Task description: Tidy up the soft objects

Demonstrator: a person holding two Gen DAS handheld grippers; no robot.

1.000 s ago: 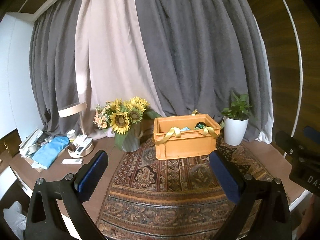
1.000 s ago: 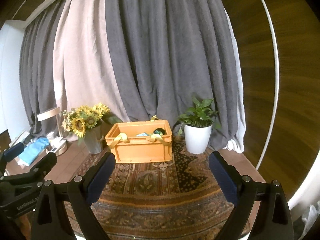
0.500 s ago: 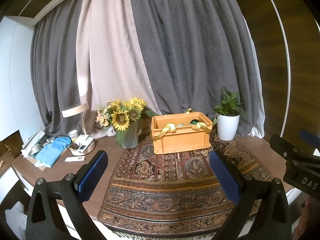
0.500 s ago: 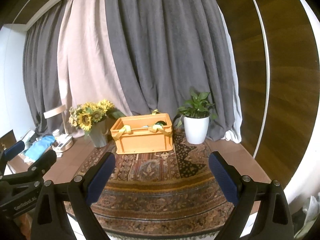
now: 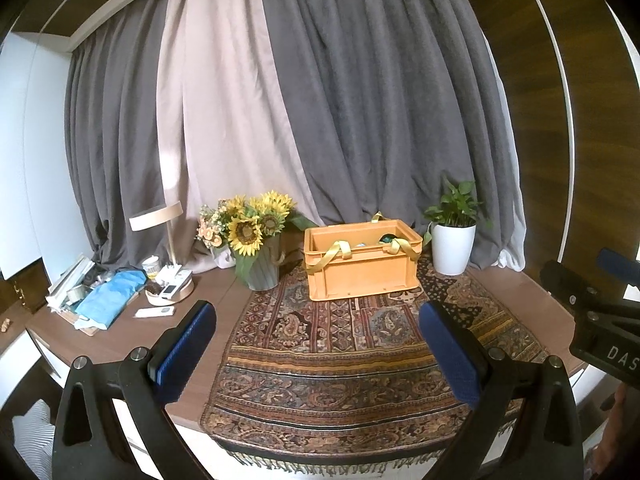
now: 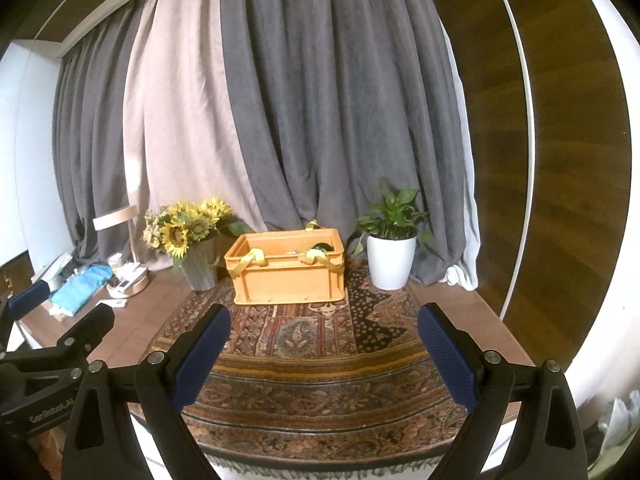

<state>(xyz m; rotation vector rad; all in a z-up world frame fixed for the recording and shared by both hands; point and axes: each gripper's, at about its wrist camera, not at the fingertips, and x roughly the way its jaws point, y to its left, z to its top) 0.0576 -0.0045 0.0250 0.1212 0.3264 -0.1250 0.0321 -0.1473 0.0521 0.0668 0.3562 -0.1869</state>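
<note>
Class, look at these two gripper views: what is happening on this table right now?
Nothing is being handled. The left gripper and right gripper are both open and empty, held above the near edge of the patterned rug. At the rug's far end stands the orange crate, yellow straps draped over its rim and some items inside, between a sunflower vase and a potted plant.

Orange crate [image 6: 288,276] on rug [image 6: 320,344], right tool [image 6: 322,344] gaping

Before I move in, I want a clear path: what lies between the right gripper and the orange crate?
Only bare patterned rug lies between the open right gripper and the orange crate; the right wrist view shows it plainly.
</note>
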